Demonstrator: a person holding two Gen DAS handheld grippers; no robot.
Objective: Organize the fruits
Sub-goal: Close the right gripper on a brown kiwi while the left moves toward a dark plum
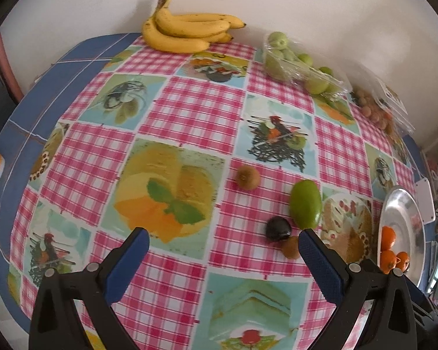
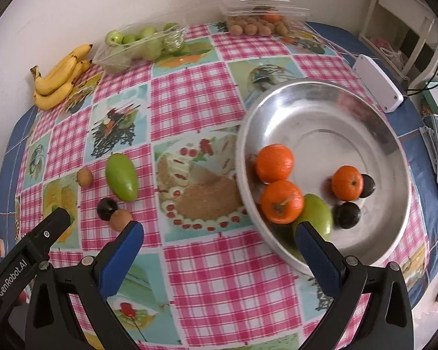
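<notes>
Both claws released, nothing between the fingers: left gripper point(image 1: 223, 240) hangs over the cloth, right gripper point(image 2: 219, 233) at the near rim of the metal bowl point(image 2: 394, 151).

Risks, left to right:
- Small brown fruit point(image 2: 84, 176), on its own on the pink check, left of the green mango point(image 2: 121, 177). Round, so a glancing finger probably sends it rolling toward the table's edge.
- Green mango: smooth, glossy, tapered. Gripped near the narrow end it would likely squirt out; across the fat middle looks safer.
- Dark plum point(image 2: 107, 208) and the tan round fruit point(image 2: 120, 218) are touching (tight pair). Closing on one probably knocks the other away, or pinches both.
- Bowl: lightweight-looking, and the right claw's right finger overlaps its near rim in view. A bump could slide it or jostle the fruit inside: three oranges point(image 2: 274, 162), a second green mango point(image 2: 316, 217), two dark plums point(image 2: 347, 214).

Four loose fruits are left on the cloth, between the left claw and the bowl. The bananas point(image 2: 60, 77) and two clear punnets by the wall look untouched (may not be part of the job; can't tell).
</notes>
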